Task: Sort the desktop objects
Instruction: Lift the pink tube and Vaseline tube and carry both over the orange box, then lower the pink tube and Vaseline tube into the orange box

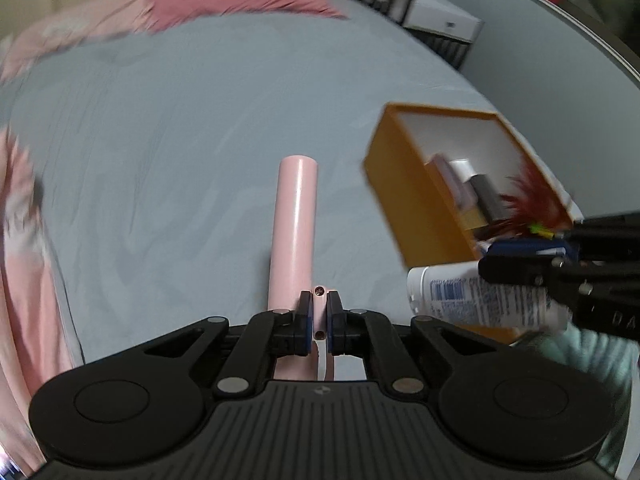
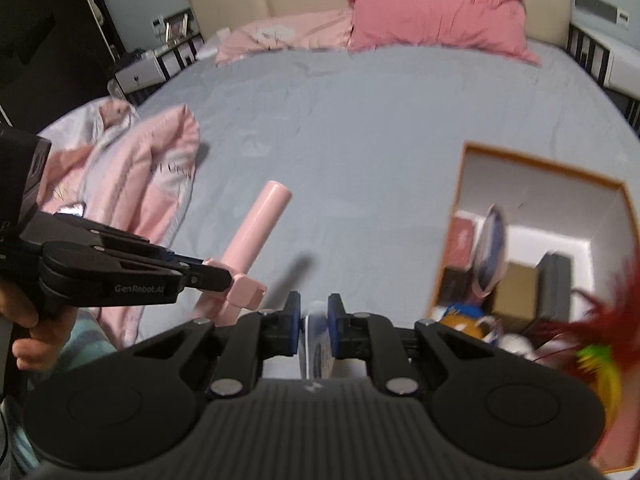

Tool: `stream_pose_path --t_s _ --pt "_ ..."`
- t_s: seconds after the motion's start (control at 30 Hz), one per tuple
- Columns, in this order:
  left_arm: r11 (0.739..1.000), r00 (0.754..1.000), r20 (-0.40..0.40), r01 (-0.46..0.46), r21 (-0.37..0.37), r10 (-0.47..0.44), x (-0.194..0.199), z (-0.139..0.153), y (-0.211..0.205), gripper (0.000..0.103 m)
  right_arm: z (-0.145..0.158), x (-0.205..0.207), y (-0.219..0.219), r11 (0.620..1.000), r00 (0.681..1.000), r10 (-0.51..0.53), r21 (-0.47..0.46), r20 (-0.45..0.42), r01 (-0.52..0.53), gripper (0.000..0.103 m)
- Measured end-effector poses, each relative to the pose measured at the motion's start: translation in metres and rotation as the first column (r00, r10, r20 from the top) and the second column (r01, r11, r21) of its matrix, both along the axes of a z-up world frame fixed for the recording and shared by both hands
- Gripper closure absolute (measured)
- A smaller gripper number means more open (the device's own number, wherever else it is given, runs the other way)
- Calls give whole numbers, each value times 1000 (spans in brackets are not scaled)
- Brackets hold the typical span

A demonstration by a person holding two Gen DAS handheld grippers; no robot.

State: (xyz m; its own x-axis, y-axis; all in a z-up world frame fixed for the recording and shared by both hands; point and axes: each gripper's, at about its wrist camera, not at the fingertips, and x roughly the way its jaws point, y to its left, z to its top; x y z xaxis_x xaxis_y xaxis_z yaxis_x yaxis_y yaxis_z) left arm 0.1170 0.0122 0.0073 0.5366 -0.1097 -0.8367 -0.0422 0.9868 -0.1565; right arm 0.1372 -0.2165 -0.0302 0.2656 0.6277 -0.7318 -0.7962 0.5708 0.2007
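My left gripper [image 1: 319, 314] is shut on a pink tool with a long pink cylinder [image 1: 294, 224], held above the grey bed sheet; it also shows in the right wrist view [image 2: 256, 232] with the left gripper [image 2: 224, 278] clamped on its pink block. My right gripper [image 2: 314, 320] is shut on a white bottle [image 2: 316, 344] with blue print; in the left wrist view that bottle [image 1: 472, 296] sits in the right gripper [image 1: 516, 264] beside the orange box [image 1: 404, 192]. The box [image 2: 460, 216] holds several items and red feathers [image 2: 600, 320].
A grey bed sheet [image 2: 360, 120] fills the scene. A crumpled pink blanket [image 2: 132, 168] lies at the left, pink pillows [image 2: 436, 24] at the headboard. White bedside cabinets [image 1: 436, 16] stand at the bed's far side.
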Motion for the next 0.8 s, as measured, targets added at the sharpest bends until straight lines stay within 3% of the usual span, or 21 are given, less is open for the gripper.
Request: stream_pose_path --t_s 0.23,0.5,0.63,0.8 --pt "981 982 78 164 105 -173 40 52 -45 97 50 22 -51 994 989 -111 32 103 108 89" --pt "912 918 112 352 210 -380 111 72 -130 97 65 72 -111 956 944 -293 33 152 292 89" --pt "844 866 75 457 280 -494 149 63 -177 97 54 100 -126 942 934 -337 41 117 334 89" --pt "703 765 -44 612 362 -643 188 31 -226 97 34 137 -139 934 933 -357 43 53 355 89"
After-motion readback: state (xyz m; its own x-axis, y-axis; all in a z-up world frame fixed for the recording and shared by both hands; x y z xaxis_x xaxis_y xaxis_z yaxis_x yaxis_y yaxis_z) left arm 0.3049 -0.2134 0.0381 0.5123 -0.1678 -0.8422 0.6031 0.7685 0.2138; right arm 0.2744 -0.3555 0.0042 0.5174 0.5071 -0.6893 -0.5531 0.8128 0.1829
